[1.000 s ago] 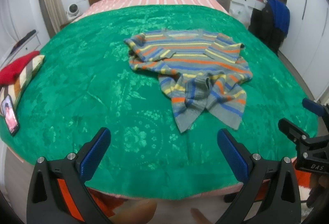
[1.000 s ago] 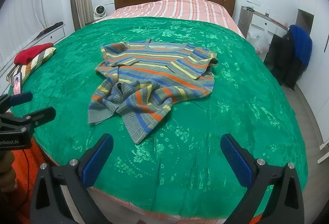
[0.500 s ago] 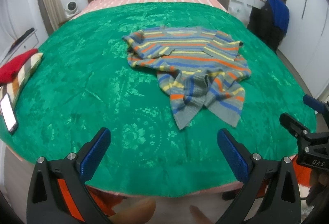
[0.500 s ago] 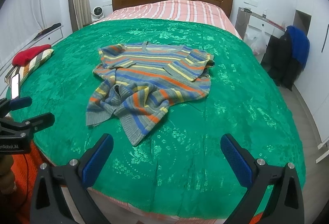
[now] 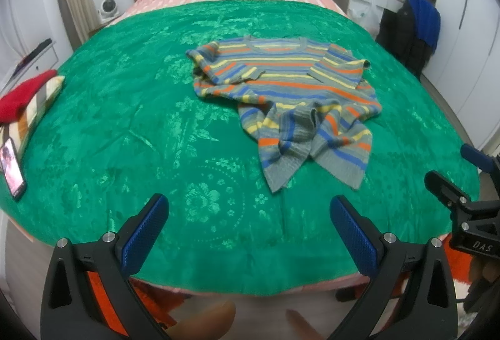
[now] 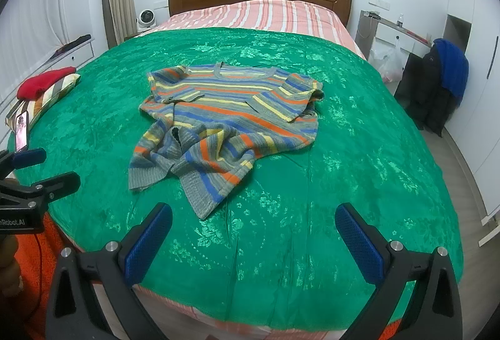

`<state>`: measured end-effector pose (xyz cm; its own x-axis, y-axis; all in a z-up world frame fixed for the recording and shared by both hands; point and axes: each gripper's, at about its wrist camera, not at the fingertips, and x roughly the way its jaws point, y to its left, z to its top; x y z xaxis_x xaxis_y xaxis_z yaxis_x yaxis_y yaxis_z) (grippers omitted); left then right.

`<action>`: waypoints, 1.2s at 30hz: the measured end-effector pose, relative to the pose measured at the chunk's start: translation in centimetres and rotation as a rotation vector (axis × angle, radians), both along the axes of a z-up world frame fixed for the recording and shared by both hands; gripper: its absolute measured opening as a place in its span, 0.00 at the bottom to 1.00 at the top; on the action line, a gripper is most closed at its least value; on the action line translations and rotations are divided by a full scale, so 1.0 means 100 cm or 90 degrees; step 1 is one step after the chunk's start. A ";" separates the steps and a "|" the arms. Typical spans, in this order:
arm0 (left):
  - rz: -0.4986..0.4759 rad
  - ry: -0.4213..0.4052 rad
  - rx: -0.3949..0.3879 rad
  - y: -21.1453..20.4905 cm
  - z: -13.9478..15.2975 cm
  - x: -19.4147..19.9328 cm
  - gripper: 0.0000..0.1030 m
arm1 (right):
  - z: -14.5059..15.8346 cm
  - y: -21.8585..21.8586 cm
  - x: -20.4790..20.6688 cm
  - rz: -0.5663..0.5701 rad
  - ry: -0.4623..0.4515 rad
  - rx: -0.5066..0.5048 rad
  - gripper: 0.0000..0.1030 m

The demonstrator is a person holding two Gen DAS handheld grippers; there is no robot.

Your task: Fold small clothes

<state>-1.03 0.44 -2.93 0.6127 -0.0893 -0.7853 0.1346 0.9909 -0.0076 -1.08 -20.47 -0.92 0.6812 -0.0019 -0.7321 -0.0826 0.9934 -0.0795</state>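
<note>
one striped sweater is lying rumpled on the green bedspread, at twelve o'clock from both my grippers. my left gripper and right gripper are hovering released, grasping nothing. "das" is showing on the right one.

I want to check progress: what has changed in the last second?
Both cameras have eased slightly; the open left gripper and open right gripper took hold of nothing. The crumpled striped knit sweater stays untouched on the green patterned bedspread.
</note>
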 end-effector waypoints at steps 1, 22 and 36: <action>0.000 0.001 0.000 0.000 0.000 0.000 1.00 | 0.000 0.000 0.000 0.000 0.001 0.001 1.00; 0.003 0.009 0.005 0.002 -0.004 0.003 1.00 | -0.004 -0.001 0.002 -0.003 0.009 0.000 1.00; 0.004 0.017 0.000 0.002 -0.006 0.003 1.00 | -0.005 0.003 0.002 0.000 0.013 0.001 1.00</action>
